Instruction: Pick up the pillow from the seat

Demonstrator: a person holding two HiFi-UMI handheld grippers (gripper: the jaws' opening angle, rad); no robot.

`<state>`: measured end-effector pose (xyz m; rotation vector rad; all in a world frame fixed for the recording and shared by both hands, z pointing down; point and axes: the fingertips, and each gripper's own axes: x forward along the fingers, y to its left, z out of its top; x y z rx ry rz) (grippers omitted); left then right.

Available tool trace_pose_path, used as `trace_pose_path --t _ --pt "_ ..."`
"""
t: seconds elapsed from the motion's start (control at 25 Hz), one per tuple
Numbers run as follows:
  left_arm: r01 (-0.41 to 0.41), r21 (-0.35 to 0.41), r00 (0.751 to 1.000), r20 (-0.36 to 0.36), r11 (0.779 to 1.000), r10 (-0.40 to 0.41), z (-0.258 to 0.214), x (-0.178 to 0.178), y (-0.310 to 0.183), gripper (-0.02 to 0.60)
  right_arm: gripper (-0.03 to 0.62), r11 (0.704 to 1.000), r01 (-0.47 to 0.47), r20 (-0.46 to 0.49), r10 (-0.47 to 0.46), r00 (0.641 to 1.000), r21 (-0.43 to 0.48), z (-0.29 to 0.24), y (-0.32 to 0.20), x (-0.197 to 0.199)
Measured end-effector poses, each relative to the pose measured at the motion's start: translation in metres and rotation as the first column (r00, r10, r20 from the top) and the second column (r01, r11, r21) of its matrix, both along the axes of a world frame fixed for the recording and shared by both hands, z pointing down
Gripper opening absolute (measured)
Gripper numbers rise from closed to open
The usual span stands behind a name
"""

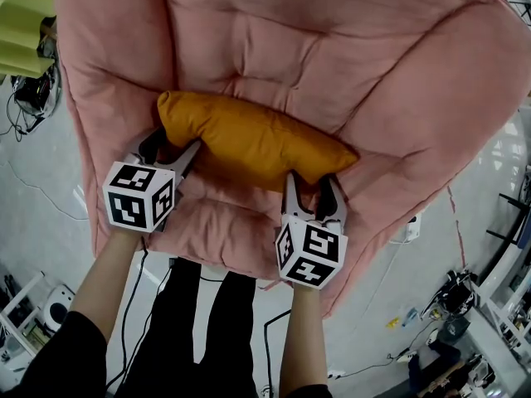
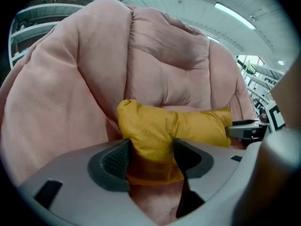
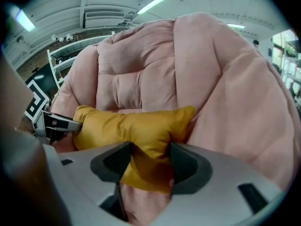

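Observation:
An orange-yellow pillow (image 1: 249,139) lies across the seat of a big pink padded chair (image 1: 332,48). My left gripper (image 1: 170,149) holds the pillow's left end, its pads pinching the fabric (image 2: 150,140) from both sides. At the pillow's right end my right gripper (image 1: 309,191) is shut, and the cloth bunches between its pads (image 3: 146,145). In the left gripper view the pillow (image 2: 188,126) stretches away to the right gripper's tip (image 2: 244,130). The right gripper view shows the pillow (image 3: 127,124) running left to the left gripper's tip (image 3: 56,124).
The pink chair's high back and sides (image 2: 70,88) curve round the pillow. Cables (image 1: 124,322) trail over the pale floor beside the person's legs (image 1: 203,322). Yellow-green slats (image 1: 25,23) stand at the upper left and shelving with clutter (image 1: 489,322) at the lower right.

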<state>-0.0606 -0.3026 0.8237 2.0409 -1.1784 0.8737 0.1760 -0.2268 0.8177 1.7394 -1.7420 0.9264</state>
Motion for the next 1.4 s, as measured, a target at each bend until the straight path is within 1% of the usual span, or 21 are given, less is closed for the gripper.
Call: trace_pose_path --t 0.2,0.36,0.48,0.8,1.04,1.4 --pt "-0.032 -0.005 0.999 0.018 0.999 0.032 0.004 0.005 0.005 0.242 0.233 1.0 0.018 0.005 -0.018 1.0 -0.016 0.004 0.001 -0.005" --pt "-0.048 0.016 0.999 0.026 0.999 0.047 0.0 0.006 0.009 0.183 0.196 0.999 0.035 0.002 -0.035 0.999 -0.01 0.003 0.002 -0.009" --pt "-0.045 0.032 0.999 0.023 0.998 0.044 -0.005 0.007 0.011 0.163 0.178 0.999 0.038 -0.015 -0.038 0.999 0.004 -0.001 0.004 -0.008" --pt "-0.034 0.066 0.999 0.014 0.997 0.033 -0.021 0.007 0.017 0.147 0.163 0.998 0.052 -0.047 -0.051 0.998 0.028 -0.015 0.01 -0.009" --pt "-0.047 0.099 0.999 0.011 0.994 0.047 -0.035 0.003 0.021 0.146 0.16 0.997 0.053 -0.055 -0.05 0.997 0.048 -0.025 0.015 -0.013" --pt "-0.054 0.13 0.999 0.009 0.99 0.054 -0.061 0.001 0.032 0.146 0.156 0.996 0.053 -0.063 -0.049 0.997 0.065 -0.047 0.029 -0.014"
